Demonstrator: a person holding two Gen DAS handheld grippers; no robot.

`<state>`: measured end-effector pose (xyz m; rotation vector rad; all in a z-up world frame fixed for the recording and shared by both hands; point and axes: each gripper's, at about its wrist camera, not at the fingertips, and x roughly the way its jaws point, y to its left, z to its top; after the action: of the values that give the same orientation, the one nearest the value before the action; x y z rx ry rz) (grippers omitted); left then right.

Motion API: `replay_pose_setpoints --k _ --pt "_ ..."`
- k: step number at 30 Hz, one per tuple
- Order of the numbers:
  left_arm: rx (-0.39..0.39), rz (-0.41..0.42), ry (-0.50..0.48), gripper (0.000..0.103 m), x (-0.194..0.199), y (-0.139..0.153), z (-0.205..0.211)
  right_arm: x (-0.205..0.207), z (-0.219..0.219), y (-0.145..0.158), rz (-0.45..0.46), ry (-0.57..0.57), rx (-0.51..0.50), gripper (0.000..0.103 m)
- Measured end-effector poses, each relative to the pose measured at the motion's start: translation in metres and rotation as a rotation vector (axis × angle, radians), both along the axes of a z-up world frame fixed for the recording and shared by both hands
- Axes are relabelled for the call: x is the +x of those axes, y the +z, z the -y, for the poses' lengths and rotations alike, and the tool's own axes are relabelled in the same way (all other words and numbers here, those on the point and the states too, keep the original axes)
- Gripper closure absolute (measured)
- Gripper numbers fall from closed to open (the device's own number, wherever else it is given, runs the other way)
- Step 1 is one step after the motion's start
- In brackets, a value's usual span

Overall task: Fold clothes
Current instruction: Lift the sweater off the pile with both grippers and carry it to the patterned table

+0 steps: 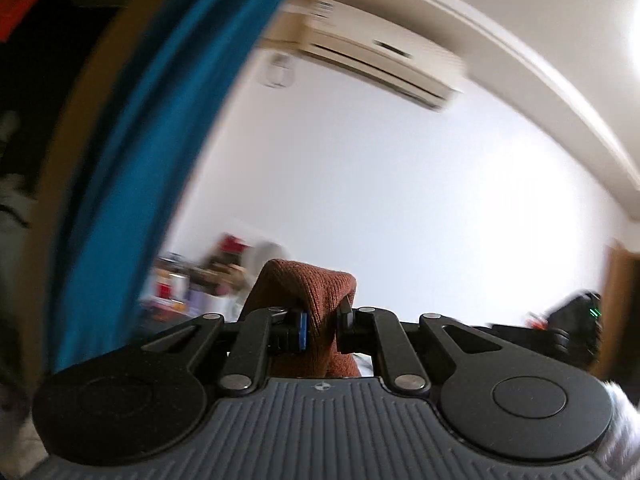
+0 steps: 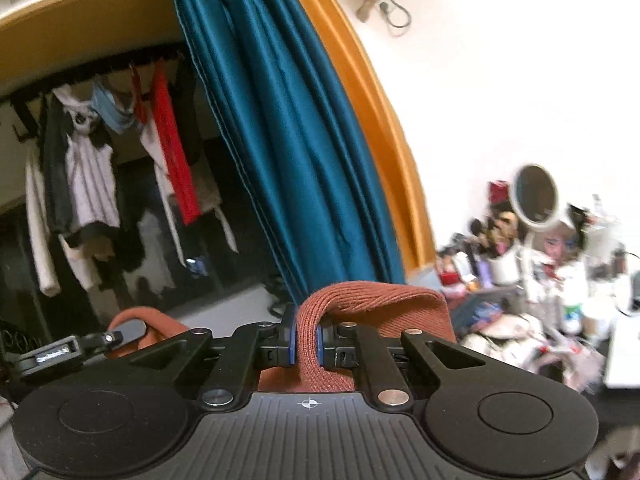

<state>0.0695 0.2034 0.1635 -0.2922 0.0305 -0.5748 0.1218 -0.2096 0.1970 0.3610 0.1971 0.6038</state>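
Note:
A rust-brown knitted garment [image 1: 304, 284] is pinched between the pads of my left gripper [image 1: 323, 330], bunching up above the jaws and hanging down below them. In the right wrist view the same rust-brown garment [image 2: 376, 304] loops over my right gripper [image 2: 307, 344], whose blue-edged pads are shut on a folded edge of it. Both grippers point level, out across the room, with the cloth lifted off any surface. At the left of the right wrist view the other gripper [image 2: 80, 346] shows with more of the cloth behind it. The rest of the garment is hidden below the frames.
A teal curtain [image 2: 288, 140] hangs by an orange door frame [image 2: 384, 128]. Clothes on a rail [image 2: 100, 168] fill the dark space behind. A cluttered desk with a round mirror [image 2: 536, 196] stands at the right. An air conditioner [image 1: 372, 68] is mounted high on the white wall.

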Motion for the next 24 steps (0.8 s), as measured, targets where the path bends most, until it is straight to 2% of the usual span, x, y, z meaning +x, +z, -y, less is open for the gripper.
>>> replay_pose_setpoints --k 3,6,8,10,15,19,22,24 --pt "-0.037 -0.028 -0.101 0.091 -0.016 -0.021 0.015 -0.035 0.000 -0.013 -0.064 -0.012 -0.046 0.095" --pt "-0.067 -0.146 -0.167 0.091 -0.017 -0.033 0.029 -0.070 0.006 -0.019 -0.124 -0.029 -0.082 0.095" --pt "-0.053 -0.192 -0.206 0.091 -0.022 -0.041 0.043 -0.094 0.012 -0.022 -0.160 -0.044 -0.095 0.095" --pt "-0.019 -0.205 -0.245 0.091 -0.027 -0.044 0.059 -0.118 0.021 -0.026 -0.170 -0.071 -0.104 0.095" --pt "0.073 -0.183 -0.317 0.091 -0.043 -0.051 0.117 -0.158 0.061 -0.039 -0.198 -0.128 -0.094 0.095" --pt "0.182 -0.089 -0.415 0.091 -0.063 -0.046 0.190 -0.178 0.112 -0.045 -0.204 -0.180 -0.082 0.095" --pt "0.210 -0.051 -0.492 0.091 -0.074 -0.039 0.253 -0.212 0.163 -0.047 -0.177 -0.240 -0.084 0.095" --pt "0.180 -0.061 -0.536 0.091 -0.073 -0.037 0.298 -0.237 0.201 -0.046 -0.155 -0.288 -0.077 0.095"
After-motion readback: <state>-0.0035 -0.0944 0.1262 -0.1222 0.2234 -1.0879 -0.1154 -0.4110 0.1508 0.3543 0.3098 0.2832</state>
